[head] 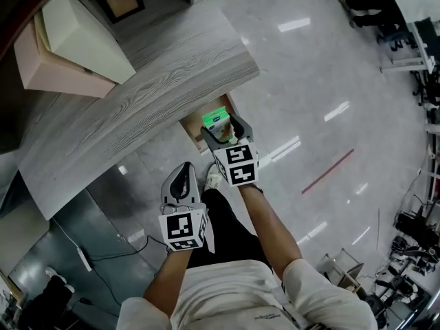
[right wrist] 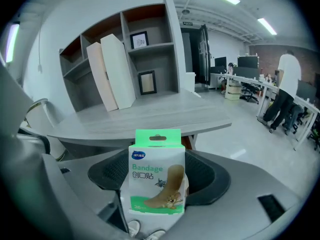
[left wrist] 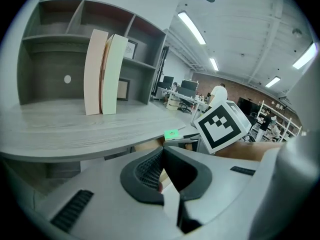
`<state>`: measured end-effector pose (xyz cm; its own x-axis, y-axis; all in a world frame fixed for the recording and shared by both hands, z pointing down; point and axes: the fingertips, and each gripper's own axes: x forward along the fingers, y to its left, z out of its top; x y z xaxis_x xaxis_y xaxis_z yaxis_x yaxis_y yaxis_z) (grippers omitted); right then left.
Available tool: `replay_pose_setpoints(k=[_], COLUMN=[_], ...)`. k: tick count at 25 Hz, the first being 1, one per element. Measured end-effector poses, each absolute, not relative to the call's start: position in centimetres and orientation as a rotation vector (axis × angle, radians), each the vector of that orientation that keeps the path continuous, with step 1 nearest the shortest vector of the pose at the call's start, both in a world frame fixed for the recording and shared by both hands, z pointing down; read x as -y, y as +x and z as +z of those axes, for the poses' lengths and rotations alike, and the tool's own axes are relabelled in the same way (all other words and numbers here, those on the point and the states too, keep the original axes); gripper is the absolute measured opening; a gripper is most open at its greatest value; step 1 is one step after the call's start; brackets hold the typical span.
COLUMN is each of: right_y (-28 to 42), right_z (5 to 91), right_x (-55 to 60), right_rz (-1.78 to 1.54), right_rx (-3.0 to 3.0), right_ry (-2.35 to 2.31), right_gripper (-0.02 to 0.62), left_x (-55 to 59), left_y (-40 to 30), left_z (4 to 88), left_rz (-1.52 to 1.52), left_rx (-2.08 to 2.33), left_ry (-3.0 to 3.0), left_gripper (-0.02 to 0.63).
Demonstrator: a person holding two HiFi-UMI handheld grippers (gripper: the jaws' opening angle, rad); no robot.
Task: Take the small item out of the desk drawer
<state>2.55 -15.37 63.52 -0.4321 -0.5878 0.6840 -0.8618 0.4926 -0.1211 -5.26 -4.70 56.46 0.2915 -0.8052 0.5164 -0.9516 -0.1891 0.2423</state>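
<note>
My right gripper is shut on a small green and white bandage packet, held upright between the jaws. In the head view the bandage packet hangs just over the open wooden drawer under the grey desk's front edge. My left gripper sits lower and to the left, below the desk edge, its jaws closed together with nothing in them. From the left gripper view the green packet and the right gripper's marker cube show ahead.
Two tall pale folders lean on the desk's back. A grey shelf unit with framed pictures stands on the desk. Glossy floor spreads to the right. Cables and a power strip lie at lower left. Office chairs and a person stand far right.
</note>
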Motion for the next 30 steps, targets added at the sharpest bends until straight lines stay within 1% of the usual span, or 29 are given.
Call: replay_pose_setpoints(k=[30], right_y=[3.1], right_z=[42.4], right_x=[9.6], right_rz=[0.513], right_rx=[2.351], right_ry=[1.349], right_gripper=[0.365], left_x=[2.8], left_y=[-5.9], left_z=[39.7], left_rz=[0.294], left_rx=[1.634], left_ry=[2.208], left_gripper=[0.015])
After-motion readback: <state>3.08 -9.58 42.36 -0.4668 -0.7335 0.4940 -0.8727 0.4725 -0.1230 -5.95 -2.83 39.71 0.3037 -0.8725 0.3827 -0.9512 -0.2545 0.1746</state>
